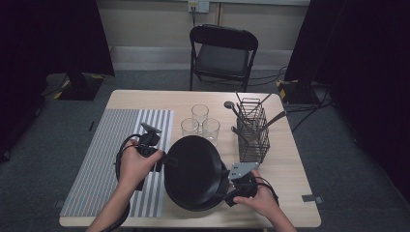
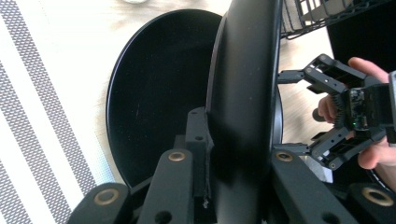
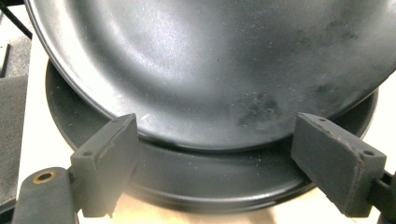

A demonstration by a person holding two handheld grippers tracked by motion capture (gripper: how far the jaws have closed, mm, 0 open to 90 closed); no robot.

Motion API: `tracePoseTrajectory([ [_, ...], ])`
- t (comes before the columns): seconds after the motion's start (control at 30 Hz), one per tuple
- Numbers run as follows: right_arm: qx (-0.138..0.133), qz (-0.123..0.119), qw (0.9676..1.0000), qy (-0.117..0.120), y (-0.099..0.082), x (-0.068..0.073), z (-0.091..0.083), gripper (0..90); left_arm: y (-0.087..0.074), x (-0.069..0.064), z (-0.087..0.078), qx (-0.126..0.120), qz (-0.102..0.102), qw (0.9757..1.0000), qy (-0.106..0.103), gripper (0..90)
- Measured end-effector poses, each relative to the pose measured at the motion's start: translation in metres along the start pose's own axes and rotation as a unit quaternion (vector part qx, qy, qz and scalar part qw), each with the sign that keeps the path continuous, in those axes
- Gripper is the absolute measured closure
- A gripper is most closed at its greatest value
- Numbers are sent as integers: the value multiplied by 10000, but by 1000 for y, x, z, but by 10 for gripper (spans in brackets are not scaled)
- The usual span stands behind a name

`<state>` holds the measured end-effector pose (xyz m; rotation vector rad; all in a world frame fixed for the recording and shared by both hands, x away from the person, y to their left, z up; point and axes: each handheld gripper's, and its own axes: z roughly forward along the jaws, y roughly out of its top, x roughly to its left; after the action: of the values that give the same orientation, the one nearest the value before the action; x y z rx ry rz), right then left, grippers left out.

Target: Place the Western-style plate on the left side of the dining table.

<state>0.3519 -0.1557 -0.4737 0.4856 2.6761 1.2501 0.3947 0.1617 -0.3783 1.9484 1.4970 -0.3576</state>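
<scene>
- Striped mat [image 1: 104,159] covers the left of the bench [image 1: 290,193]; if the raised plate swings out that way and drops, the rim lands half on the mat, half on bare wood, and tips.
- Left gripper [image 1: 162,159] is clamped on the left rim of the top plate [image 1: 196,169], jaws nearly closed, one each side of the rim. It is an edge-only hold on a smooth glazed lip, so slip or rotation in the jaws looks like the main risk.
- Top plate is tilted, left side up, right side low over the bottom plate [image 2: 154,88], which lies flat on the bench. If the grip lets go, the top plate slams onto the one beneath: chip or crack likely.
- Three glasses [image 1: 200,124] stand just behind the plates. A tilted plate carried away from the person can clip them.
- Right gripper [image 3: 215,158] sits wide open at the right rim, pads [image 3: 338,161] on either side of the plate stack and gripping nothing. Closing now, it can catch both rims at once, or nudge the bottom plate off the near edge of the bench.
- Wire caddy [image 1: 252,130] with utensils is near on the right; a swing that way risks knocking it.
</scene>
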Motion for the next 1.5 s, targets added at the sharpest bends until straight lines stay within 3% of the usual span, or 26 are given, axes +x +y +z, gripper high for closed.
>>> tracePoseTrajectory([
  [0.2,-125,145,9998,-17,-3,-1,-9,143,9,-11,-2,148,225,9994,231,784],
  [0.47,-107,273,9994,-161,-9,-6,-16,143,20,-16,-4,231,260,9987,374,785],
  [0.63,-146,288,9993,-193,-11,-8,-21,144,28,-15,-10,206,83,9996,176,785],
  [0.87,-203,273,9992,-228,-15,-7,-30,143,33,-18,-24,129,21,9997,216,785],
  [1.03,-35,151,9995,-285,-21,-7,-33,144,37,-18,-31,132,-33,9996,235,784],
  [1.17,-23,189,9992,-348,-25,-9,-35,144,37,-16,-36,101,-24,9997,199,784],
  [1.2,-35,232,9991,-358,-28,-10,-37,144,38,-14,-40,68,-123,9998,161,784],
  [1.33,140,196,9980,-582,-34,-13,-34,144,37,-11,-48,2,-147,9996,239,784],
  [1.5,247,175,9980,-561,-39,-15,-32,144,37,-6,-56,-12,-213,9996,191,784],
])
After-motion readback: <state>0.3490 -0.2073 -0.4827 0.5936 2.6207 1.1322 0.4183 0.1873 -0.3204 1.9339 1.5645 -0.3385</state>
